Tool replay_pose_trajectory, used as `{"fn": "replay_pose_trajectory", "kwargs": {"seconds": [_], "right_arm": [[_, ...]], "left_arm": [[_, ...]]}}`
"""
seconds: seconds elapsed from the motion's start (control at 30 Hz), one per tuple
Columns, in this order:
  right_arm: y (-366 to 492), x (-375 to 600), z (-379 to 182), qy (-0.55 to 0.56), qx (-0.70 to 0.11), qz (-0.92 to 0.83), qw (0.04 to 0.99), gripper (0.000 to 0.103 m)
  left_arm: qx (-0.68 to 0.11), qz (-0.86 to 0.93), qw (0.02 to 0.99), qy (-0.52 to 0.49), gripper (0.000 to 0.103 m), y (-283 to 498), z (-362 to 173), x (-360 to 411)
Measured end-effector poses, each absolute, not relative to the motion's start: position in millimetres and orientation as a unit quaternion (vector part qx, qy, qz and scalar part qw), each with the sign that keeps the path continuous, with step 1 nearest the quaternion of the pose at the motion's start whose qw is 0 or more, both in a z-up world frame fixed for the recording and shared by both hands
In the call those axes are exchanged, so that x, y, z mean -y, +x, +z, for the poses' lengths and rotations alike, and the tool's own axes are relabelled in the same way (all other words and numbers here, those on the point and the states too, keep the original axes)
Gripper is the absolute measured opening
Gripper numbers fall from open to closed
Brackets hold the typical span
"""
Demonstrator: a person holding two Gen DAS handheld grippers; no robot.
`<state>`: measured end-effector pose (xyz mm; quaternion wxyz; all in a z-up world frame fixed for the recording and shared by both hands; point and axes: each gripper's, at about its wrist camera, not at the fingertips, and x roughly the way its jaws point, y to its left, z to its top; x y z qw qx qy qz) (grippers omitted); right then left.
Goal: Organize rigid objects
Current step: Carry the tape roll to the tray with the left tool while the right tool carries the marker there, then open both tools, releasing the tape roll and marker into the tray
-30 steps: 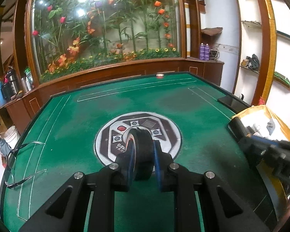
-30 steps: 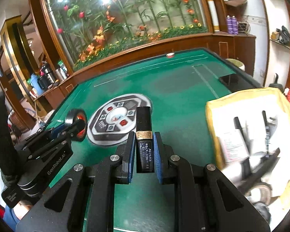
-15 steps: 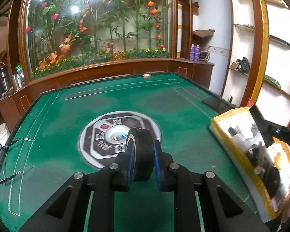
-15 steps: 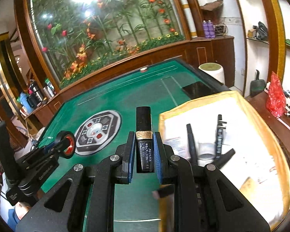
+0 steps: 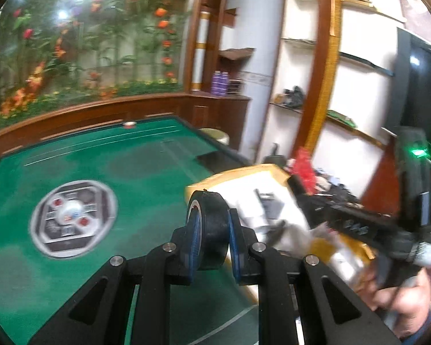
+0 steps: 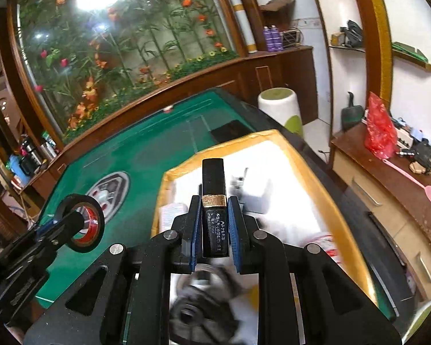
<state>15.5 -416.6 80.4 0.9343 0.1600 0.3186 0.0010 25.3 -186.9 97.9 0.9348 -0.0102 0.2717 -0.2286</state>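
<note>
Room with wood panelling, a glass wall of fake flowers (image 5: 86,43) and a green felt table (image 5: 129,172) with a round grey emblem (image 5: 71,215) in the middle.

Left wrist view: left gripper (image 5: 212,241) is clamped on a black tape roll (image 5: 211,227), the roll standing on edge between the blue pads, held above the felt. To the right, a yellow-rimmed tray (image 5: 215,179) with a white floor sits at the table's right edge; contents blurred, dark bits only. Right gripper (image 5: 304,187) reaches in over the tray from the right, a green light on its body; a hand (image 5: 399,296) grips it at lower right. A red bag (image 5: 303,169) and clutter lie beyond the tray, shelves behind.

Right wrist view: right gripper (image 6: 214,230) is closed on a black tube (image 6: 214,207) with a gold band, upright between the pads, held over the tray (image 6: 310,169). Tray holds blurred dark items, one dark lump (image 6: 204,302) near the bottom of the frame. Left gripper (image 6: 71,224) shows at left over the felt (image 6: 123,155), the tape roll (image 6: 84,224) in its jaws, red core visible. White-green bin (image 6: 281,109) beyond the table, side cabinet (image 6: 388,178) with the red bag (image 6: 379,126) and a pink swatter (image 6: 416,184) on the right.
</note>
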Motion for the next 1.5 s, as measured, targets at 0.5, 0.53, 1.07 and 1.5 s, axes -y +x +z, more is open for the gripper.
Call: {"fn": "replay_pose_trajectory", "kwargs": {"seconds": [0.5, 0.53, 1.07, 1.5], "right_arm": [[8.7, 469.1, 53.7, 0.173, -0.347, -0.032, 0.921, 0.017], [9.3, 469.5, 52.6, 0.174, -0.349, -0.031, 0.92, 0.017], [14.3, 462.2, 40.9, 0.178, -0.367, -0.023, 0.913, 0.018], [4.2, 461.9, 52.1, 0.179, -0.354, -0.034, 0.918, 0.019]], "left_arm": [[-0.321, -0.298, 0.899, 0.022, 0.018, 30.0, 78.8, 257.3], [-0.323, -0.298, 0.898, 0.024, 0.018, 30.9, 77.1, 259.0], [-0.302, -0.307, 0.902, 0.032, 0.019, 25.1, 77.8, 264.8], [-0.276, -0.312, 0.909, 0.018, 0.065, 18.9, 84.5, 259.3]]}}
